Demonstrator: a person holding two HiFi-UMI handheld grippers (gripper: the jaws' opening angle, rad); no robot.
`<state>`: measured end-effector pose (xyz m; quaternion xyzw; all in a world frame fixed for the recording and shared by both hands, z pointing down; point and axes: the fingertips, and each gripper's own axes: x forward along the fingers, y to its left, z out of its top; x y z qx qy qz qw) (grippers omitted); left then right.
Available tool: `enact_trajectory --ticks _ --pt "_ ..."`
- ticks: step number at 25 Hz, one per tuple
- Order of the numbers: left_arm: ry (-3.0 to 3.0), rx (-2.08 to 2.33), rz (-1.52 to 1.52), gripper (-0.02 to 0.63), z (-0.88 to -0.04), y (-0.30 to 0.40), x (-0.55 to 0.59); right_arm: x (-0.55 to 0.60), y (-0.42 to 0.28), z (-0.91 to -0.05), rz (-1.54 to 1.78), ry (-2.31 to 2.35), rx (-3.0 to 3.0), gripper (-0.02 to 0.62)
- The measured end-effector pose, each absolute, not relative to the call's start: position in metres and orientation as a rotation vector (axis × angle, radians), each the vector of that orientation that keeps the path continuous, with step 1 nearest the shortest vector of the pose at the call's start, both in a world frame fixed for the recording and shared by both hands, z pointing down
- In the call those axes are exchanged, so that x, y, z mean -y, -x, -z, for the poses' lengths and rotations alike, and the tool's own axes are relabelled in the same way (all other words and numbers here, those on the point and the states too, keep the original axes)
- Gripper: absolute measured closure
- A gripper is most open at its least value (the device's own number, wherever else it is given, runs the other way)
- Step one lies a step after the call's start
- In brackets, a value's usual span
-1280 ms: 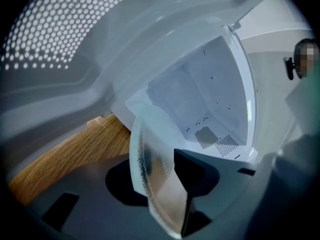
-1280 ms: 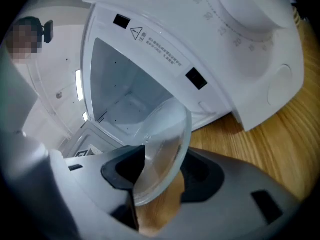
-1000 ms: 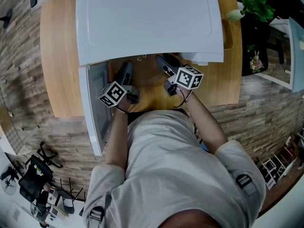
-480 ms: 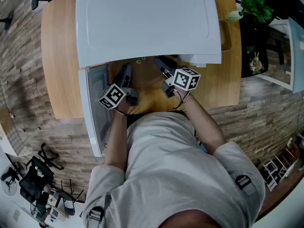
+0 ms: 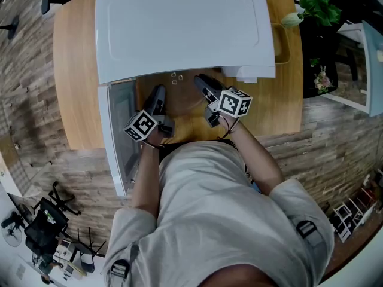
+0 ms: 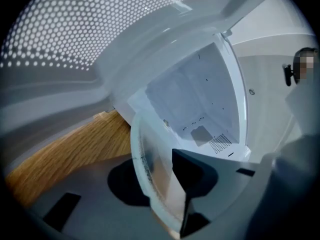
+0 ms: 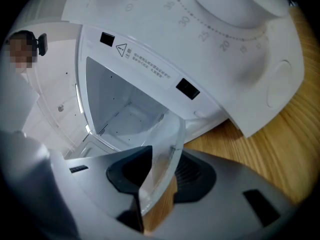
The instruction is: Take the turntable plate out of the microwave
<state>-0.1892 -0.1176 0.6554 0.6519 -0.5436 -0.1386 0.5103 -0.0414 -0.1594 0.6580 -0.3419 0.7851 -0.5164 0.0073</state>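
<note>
Turntable plate (image 6: 150, 154) hung just in front of the open microwave (image 5: 179, 23), over the bench (image 5: 78, 70). One rim was in your left hand-held gripper (image 6: 160, 180) and the opposite rim in your right hand-held gripper (image 7: 160, 176). Both had just been closing and were clamped on the glass (only at its edge, as I judge). Glass is smooth, so a rim could have slipped out if one hand had pulled faster or tilted. The plate could also have knocked the door (image 5: 116, 136).
</note>
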Motion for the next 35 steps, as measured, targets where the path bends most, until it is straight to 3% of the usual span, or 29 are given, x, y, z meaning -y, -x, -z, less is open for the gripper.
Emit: enact_trajectory --ticks 35 --pt "-1.607 1.392 0.387 0.460 -0.626 0.167 0.071 0.124 0.023 -0.627 1.525 0.957 -2.520 0.465"
